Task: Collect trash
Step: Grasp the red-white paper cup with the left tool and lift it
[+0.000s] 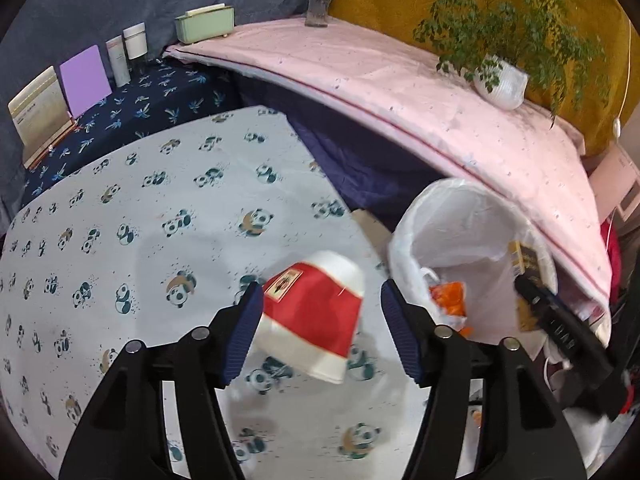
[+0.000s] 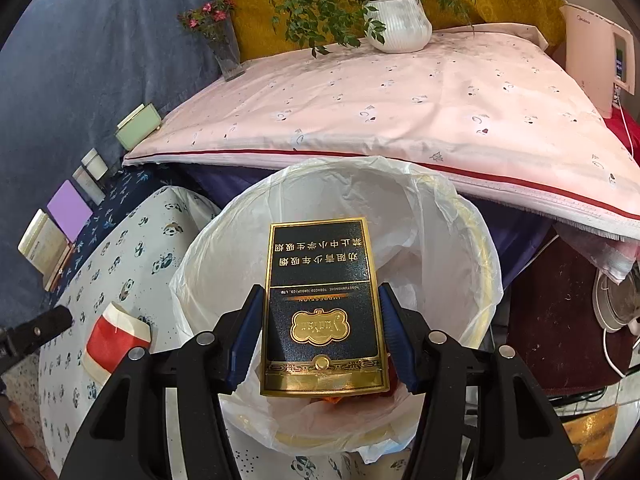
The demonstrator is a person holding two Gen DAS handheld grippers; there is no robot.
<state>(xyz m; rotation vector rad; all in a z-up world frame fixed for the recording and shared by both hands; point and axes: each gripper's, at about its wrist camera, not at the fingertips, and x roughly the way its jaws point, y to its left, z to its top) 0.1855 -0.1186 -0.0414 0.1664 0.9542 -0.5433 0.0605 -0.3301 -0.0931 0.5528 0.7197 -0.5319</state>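
A red and white paper cup (image 1: 314,316) lies on its side on the panda-print cloth (image 1: 120,280). My left gripper (image 1: 322,312) is open around it; the left pad is at the cup's side, the right pad stands apart from it. My right gripper (image 2: 320,316) is shut on a black and gold cigarette box (image 2: 322,304) and holds it over the white-lined trash bin (image 2: 460,240). The bin (image 1: 460,232) stands just right of the cup, with orange trash (image 1: 450,298) inside. The cup also shows in the right wrist view (image 2: 114,340).
A raised pink-covered surface (image 1: 400,92) behind the bin carries a potted plant (image 1: 500,84), a glass vase (image 1: 320,4) and a green box (image 1: 204,24). Bottles (image 1: 134,42), a purple card (image 1: 86,80) and a booklet (image 1: 38,116) stand at the back left.
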